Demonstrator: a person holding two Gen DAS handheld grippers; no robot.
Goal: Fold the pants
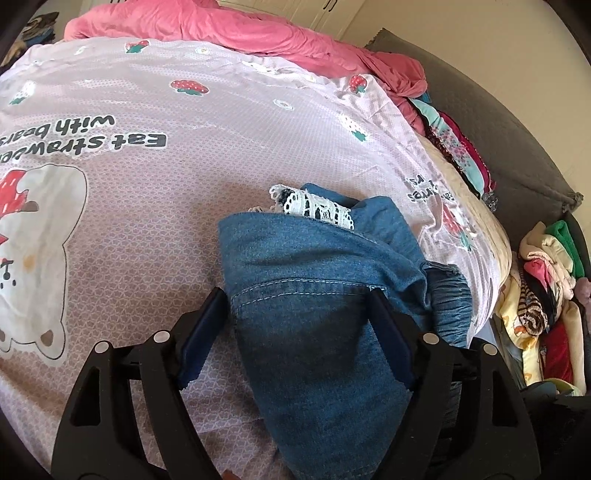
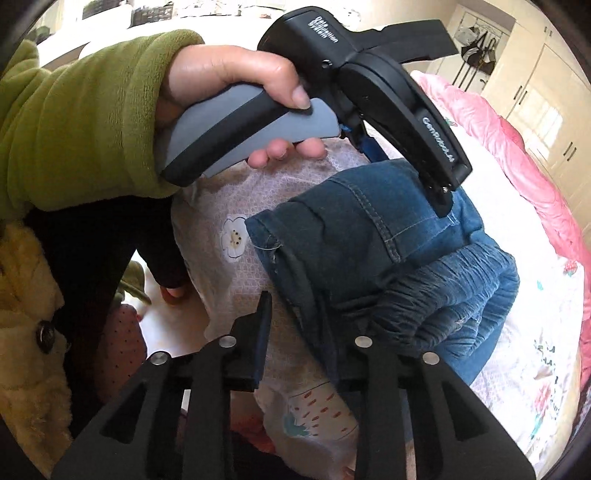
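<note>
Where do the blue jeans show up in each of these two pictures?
Left wrist view: the jeans lie low in the middle, between the open fingers of the left gripper.
Right wrist view: the jeans sit in the middle, with the left gripper on top of them.
Shared landmark: the pink quilt along the bed's far side.

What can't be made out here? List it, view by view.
- Left wrist view: the near end of the denim pants runs under the left gripper and off the bottom edge.
- Left wrist view: most of the white lace trim is tucked inside the denim folds.
- Right wrist view: the right gripper has one finger buried under the bunched waistband; its tip is hidden.
- Right wrist view: the left gripper's fingertips are hidden behind its own body.
</note>
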